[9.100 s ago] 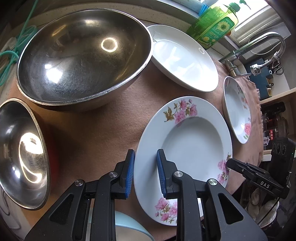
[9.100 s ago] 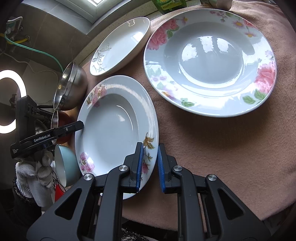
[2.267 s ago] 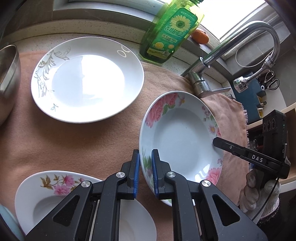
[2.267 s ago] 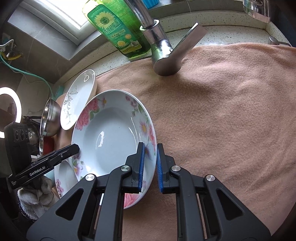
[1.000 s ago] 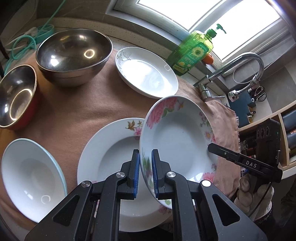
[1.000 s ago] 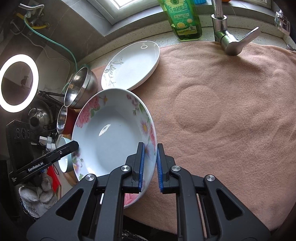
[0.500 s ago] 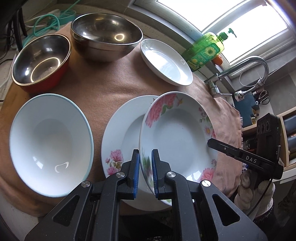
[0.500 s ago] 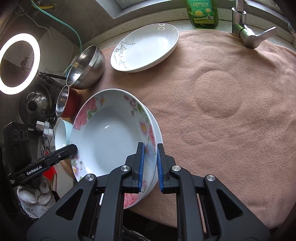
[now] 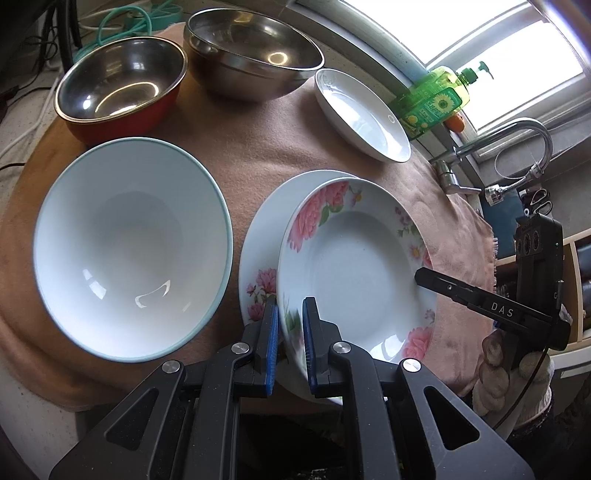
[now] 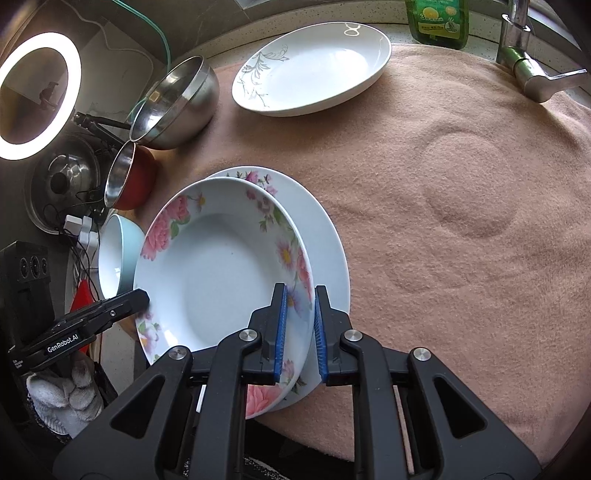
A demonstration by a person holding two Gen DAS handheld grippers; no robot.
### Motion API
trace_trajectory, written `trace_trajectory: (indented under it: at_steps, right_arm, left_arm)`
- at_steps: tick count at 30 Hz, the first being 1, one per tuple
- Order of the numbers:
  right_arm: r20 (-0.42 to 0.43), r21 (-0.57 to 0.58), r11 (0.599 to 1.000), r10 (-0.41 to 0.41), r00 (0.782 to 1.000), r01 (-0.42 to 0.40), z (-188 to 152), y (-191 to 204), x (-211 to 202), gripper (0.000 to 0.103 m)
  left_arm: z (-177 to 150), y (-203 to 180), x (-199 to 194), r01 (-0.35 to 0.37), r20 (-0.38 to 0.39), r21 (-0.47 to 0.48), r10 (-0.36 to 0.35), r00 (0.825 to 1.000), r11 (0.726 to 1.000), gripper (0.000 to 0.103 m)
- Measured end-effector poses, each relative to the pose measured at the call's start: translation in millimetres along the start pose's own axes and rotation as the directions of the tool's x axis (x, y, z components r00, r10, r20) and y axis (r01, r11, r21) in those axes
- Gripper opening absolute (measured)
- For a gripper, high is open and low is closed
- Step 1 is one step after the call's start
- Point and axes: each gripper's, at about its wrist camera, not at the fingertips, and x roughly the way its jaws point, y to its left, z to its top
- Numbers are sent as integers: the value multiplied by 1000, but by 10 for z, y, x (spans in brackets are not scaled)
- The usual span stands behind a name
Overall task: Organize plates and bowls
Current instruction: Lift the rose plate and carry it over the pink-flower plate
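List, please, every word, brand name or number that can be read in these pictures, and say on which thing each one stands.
"DAS": on the right gripper, in the left wrist view.
"GenRobot.AI": on the left gripper, in the right wrist view.
Label of the green soap bottle: a sunflower picture shows, but the print is too small to read; in the right wrist view it is also blurred.
Plates and bowls: no text, only flowers.

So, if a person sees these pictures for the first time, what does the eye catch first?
First, the rose-patterned plate in the middle, gripped at opposite rims by the left gripper and the right gripper, above a second flowered plate on the pink cloth. Next, the big white bowl with the pale blue rim, left of the plates, and the glowing ring light at the far left.
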Motion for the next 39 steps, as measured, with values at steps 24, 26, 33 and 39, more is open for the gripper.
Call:
trace_trajectory:
  at_steps: [24, 26, 33, 39]
  right_arm:
    - [11, -136, 979, -151, 989, 151, 38, 228, 61, 18]
    - [10, -137, 978, -156, 988, 156, 39, 230, 59, 18]
    - [7, -166, 968, -189, 982, 187, 25, 283, 68, 19]
    - [13, -148, 971, -186, 982, 186, 32, 259, 57, 19]
  left_arm:
    - [23, -30, 86, -76, -21, 45, 77, 997, 996, 11]
    - [27, -20, 90, -69, -29, 43, 71, 997, 997, 11]
    - [33, -52, 99, -83, -32, 59, 85, 996, 995, 11]
    - [41, -62, 114, -82, -32, 65, 84, 996, 995, 11]
